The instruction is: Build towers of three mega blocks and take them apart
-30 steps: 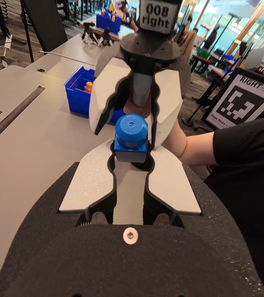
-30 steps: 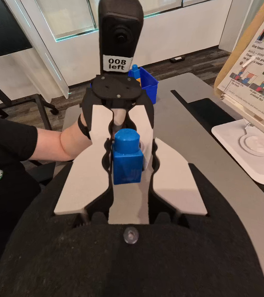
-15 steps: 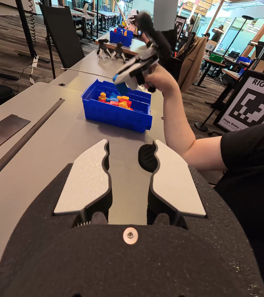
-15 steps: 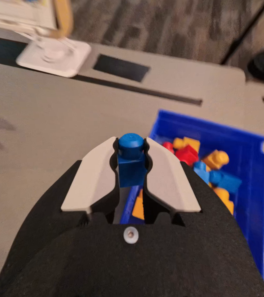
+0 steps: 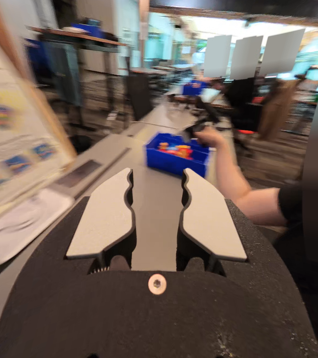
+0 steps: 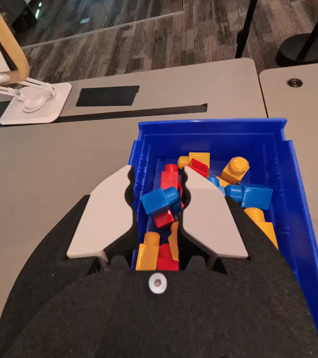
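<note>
Grey table (image 6: 57,174) bears the blue bin (image 6: 212,126) of mega blocks (image 6: 160,199); right gripper (image 6: 157,172) gapes empty above it, left gripper (image 5: 157,172) likewise, bin at one o'clock, seemingly between towers; next, pick a block

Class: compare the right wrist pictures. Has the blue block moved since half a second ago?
Yes. It left the right gripper, whose jaws now stand open, and lies among the blocks inside the blue bin.

Your blocks (image 6: 159,201) and blue bin (image 6: 297,193): glossy smooth plastic; table (image 6: 47,164): matt grey; gripper housing (image 6: 154,319): rough black.
</note>
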